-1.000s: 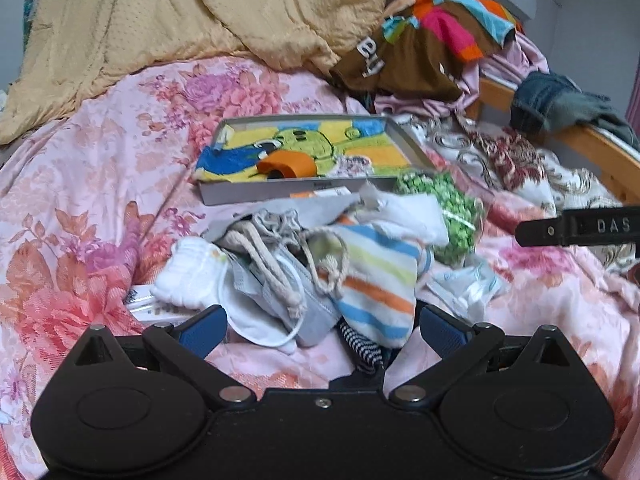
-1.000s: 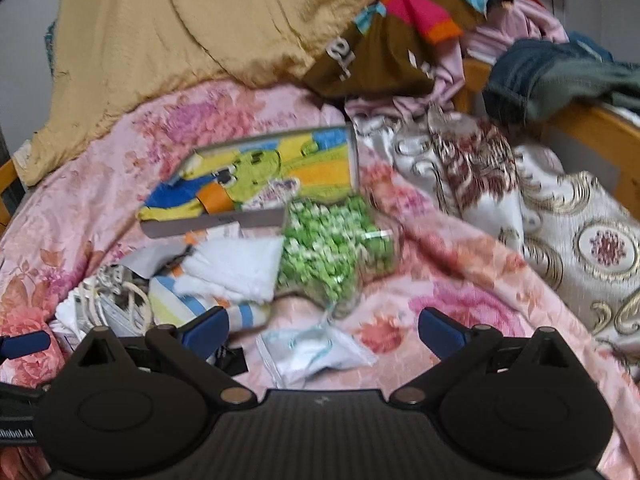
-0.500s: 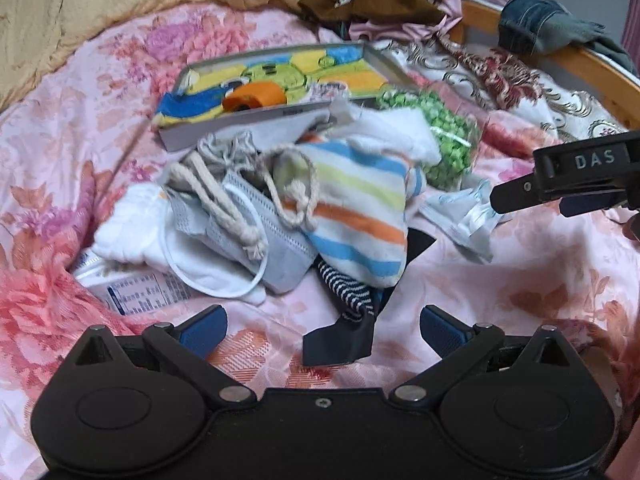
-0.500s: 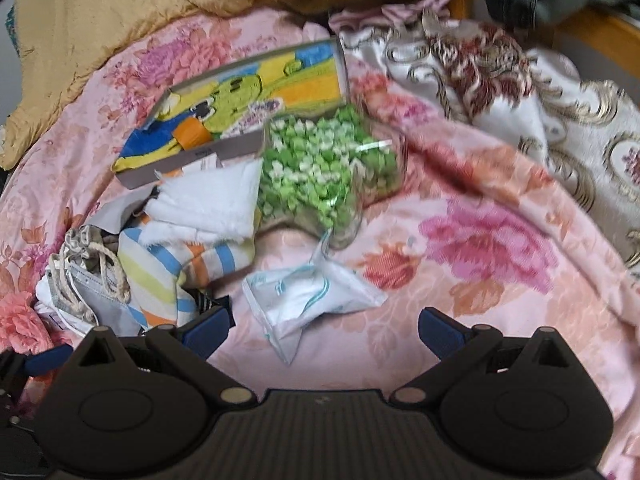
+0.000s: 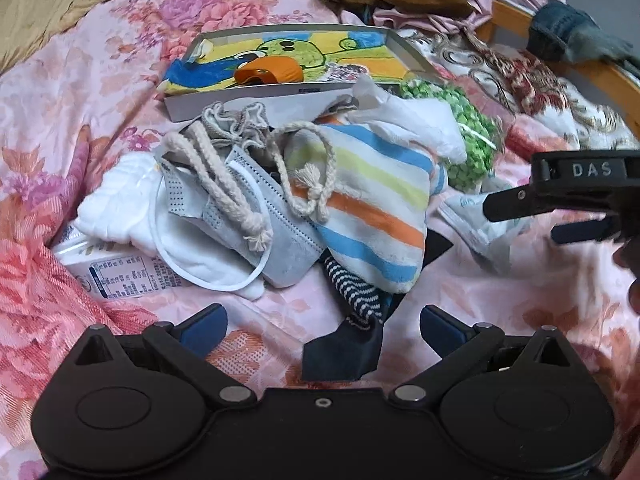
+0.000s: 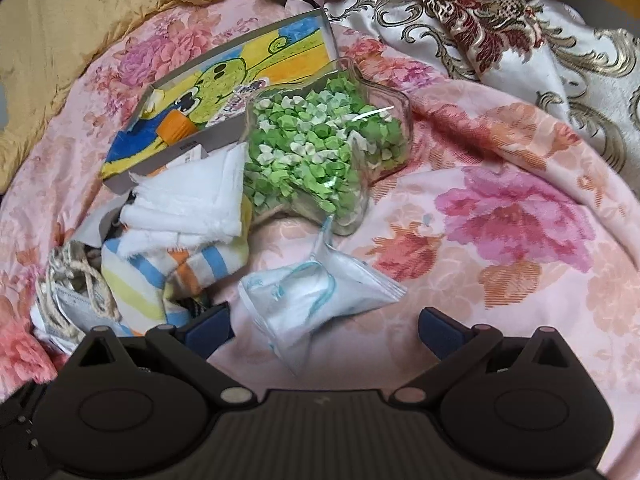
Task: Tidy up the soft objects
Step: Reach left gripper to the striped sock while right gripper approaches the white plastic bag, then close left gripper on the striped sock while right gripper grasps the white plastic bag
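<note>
In the left wrist view, the pile of soft things has been brought much nearer than it was a second ago, and the left gripper (image 5: 322, 326) is now held low over the floral bedspread (image 5: 60, 92) with its jaws spread wide and nothing between them. A dark sock with a striped cuff (image 5: 352, 320) lies just ahead of the fingertips, tucked under the striped cloth (image 5: 372, 208); beside that a grey face mask (image 5: 260, 224) is crossed by the cord of a drawstring pouch (image 5: 236, 128), and a white cloth (image 5: 120, 196) rests at the left edge of the heap. This approach is judged to be the start of a first pick, with nothing yet sorted. The cartoon-lined tray (image 5: 248, 102) stands just behind the heap, so room is tight there, while open bedspread is left near the gripper on its left. The right gripper (image 5: 560, 204) is seen at the right edge, close to the pile. In the right wrist view, the right gripper (image 6: 324, 326) has likewise been lowered and advanced, its jaws spread and empty, and a bagged mask (image 6: 316, 296) lies directly between them. The clear container of green paper stars (image 6: 320, 152) sits just beyond, touching the white folded cloth (image 6: 192, 200). Free bedspread is available to the right, bounded farther off by the brocade fabric (image 6: 520, 40).
</note>
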`<state>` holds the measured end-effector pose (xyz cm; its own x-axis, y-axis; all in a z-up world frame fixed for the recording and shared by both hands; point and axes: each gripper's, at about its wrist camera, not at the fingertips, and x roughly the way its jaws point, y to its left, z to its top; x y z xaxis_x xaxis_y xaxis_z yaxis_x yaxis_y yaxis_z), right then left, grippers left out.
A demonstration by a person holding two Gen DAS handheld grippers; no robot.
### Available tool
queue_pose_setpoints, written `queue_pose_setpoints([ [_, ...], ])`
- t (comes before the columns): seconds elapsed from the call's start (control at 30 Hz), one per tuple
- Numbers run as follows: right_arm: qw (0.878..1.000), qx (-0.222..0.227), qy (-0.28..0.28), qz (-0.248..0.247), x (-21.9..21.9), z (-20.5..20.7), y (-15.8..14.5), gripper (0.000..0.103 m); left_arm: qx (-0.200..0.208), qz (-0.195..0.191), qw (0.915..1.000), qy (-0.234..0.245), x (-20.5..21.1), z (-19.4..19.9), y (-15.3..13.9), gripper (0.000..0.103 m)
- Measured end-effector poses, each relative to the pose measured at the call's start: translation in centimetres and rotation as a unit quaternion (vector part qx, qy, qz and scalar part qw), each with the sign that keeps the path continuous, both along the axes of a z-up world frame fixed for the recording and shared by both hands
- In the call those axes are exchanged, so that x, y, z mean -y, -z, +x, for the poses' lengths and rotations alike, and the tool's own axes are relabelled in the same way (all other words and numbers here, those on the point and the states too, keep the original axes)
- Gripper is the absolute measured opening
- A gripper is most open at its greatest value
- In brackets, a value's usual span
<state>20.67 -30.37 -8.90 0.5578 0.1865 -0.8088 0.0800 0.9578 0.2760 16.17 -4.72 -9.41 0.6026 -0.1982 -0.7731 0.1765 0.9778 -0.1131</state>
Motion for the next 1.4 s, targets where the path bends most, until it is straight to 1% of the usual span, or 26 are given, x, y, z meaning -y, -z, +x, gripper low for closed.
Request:
queue_pose_setpoints([
  [0.13,1.0,-0.004,0.014,0.02,0.0,0.9,0.7,0.103,-0.005,-0.021,0.9997,-0.011,-0.3,0.4,0.2,0.102],
  [0.33,0.999,-0.002,0.018,0.03,-0.5,2.0,1.4,0.103,-0.009,-0.035,0.9992,-0.018,-0.5,0.9,0.4,0.102],
  [0.43,0.999,-0.001,0.021,0.04,-0.7,2.5,1.6,0.103,-0.001,-0.032,0.9993,-0.016,-0.4,1.0,0.5,0.102],
  [0.53,0.998,-0.001,0.027,0.052,-0.7,3.0,2.0,0.102,0.007,-0.02,0.9998,-0.007,-0.1,1.0,0.7,0.101],
  [0.57,0.998,-0.002,0.03,0.055,-0.6,3.1,2.1,0.102,0.01,-0.015,0.9998,-0.004,0.1,0.9,0.7,0.099],
  [0.63,0.998,-0.002,0.037,0.058,-0.5,3.2,2.3,0.102,0.02,-0.004,0.9998,0.0,0.2,0.9,0.6,0.094],
  [0.67,0.997,-0.001,0.04,0.059,-0.5,3.2,2.4,0.102,0.022,-0.002,0.9998,0.0,0.2,0.9,0.6,0.09],
  [0.7,0.997,0.0,0.043,0.06,-0.3,3.2,2.5,0.1,0.022,-0.004,0.9997,0.001,0.2,0.9,0.5,0.083],
  [0.83,0.996,-0.002,0.055,0.07,0.1,3.0,2.5,0.091,0.016,-0.011,0.9997,0.014,0.3,0.9,0.6,0.073],
  [0.87,0.996,-0.003,0.057,0.07,0.1,3.0,2.5,0.089,0.013,-0.011,0.9997,0.02,0.4,1.0,0.7,0.063],
  [0.9,0.996,-0.005,0.057,0.07,0.1,3.0,2.5,0.086,0.008,-0.011,0.9995,0.028,0.5,1.0,0.8,0.05],
  [0.93,0.996,-0.006,0.055,0.069,0.1,3.0,2.5,0.082,0.001,-0.013,0.9993,0.035,0.6,1.1,0.9,0.045],
  [0.97,0.996,-0.007,0.055,0.067,0.0,2.9,2.5,0.08,-0.005,-0.015,0.9991,0.038,0.7,1.0,1.0,0.041],
  [1.03,0.997,-0.009,0.055,0.062,-0.2,2.9,2.5,0.072,-0.004,-0.016,0.9992,0.036,0.6,0.9,1.1,0.04],
  [1.1,0.997,-0.01,0.057,0.058,-0.2,2.8,2.5,0.066,-0.004,-0.02,0.9994,0.029,0.4,1.0,1.1,0.033],
  [1.13,0.997,-0.011,0.059,0.058,-0.1,2.8,2.5,0.064,-0.006,-0.028,0.9994,0.022,0.2,1.0,1.1,0.031],
  [1.17,0.996,-0.011,0.059,0.059,-0.1,2.7,2.5,0.063,-0.008,-0.035,0.9992,0.016,0.0,1.1,1.0,0.027],
  [1.23,0.996,-0.014,0.058,0.06,-0.1,2.7,2.6,0.055,-0.014,-0.047,0.9988,0.002,-0.4,1.3,1.0,0.016],
  [1.3,0.997,-0.017,0.055,0.057,-0.1,2.7,2.6,0.052,-0.015,-0.055,0.9983,-0.01,-0.8,1.3,1.0,0.006],
  [1.4,0.997,-0.018,0.05,0.056,-0.4,2.5,2.6,0.047,-0.009,-0.065,0.9976,-0.019,-1.2,1.2,0.8,0.002],
])
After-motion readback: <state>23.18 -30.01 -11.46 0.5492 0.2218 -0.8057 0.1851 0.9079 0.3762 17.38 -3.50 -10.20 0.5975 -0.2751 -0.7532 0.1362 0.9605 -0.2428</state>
